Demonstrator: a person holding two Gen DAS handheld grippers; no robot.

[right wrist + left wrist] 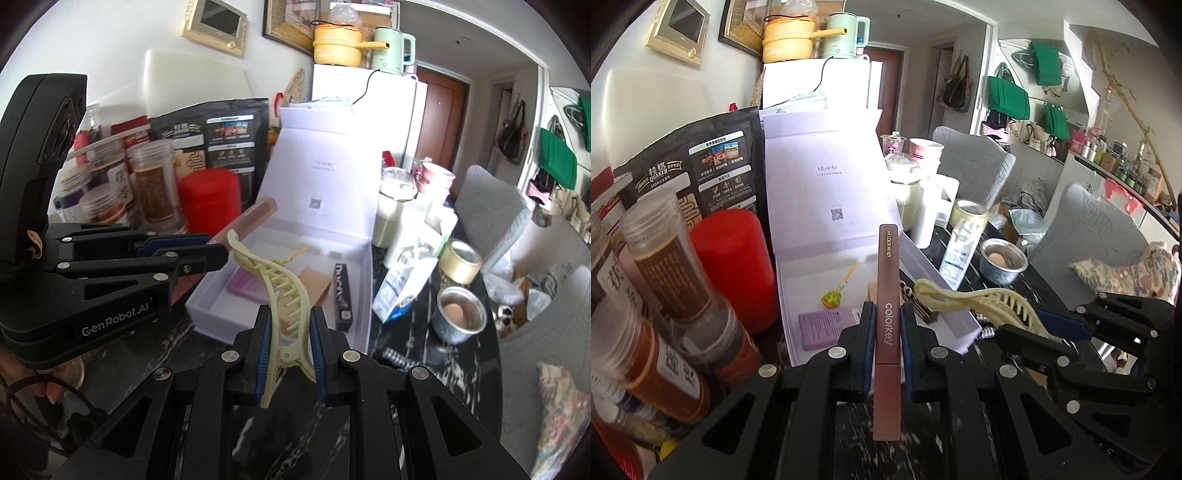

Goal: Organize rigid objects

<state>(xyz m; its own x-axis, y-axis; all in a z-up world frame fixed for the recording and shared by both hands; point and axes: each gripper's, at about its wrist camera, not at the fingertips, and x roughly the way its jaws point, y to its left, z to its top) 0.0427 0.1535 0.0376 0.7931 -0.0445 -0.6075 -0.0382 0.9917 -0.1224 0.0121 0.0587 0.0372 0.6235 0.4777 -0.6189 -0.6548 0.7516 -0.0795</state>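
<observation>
Cluttered dark table [413, 354]: left claw [887, 334] tight around mauve tube [887, 332], right claw [286, 347] around yellow hair clip [284, 291].

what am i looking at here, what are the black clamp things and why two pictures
The black clamps are two handheld grippers, one in each of a person's hands. Each carries a camera looking along its jaws, so you get one picture per hand. The left gripper is shut on a brown colorkey tube. The right gripper is shut on a pale yellow hair clip. Ahead of both, on a dark table, stands an open white box already holding small items, with jars, a red canister and a metal bowl with an egg around it.
</observation>
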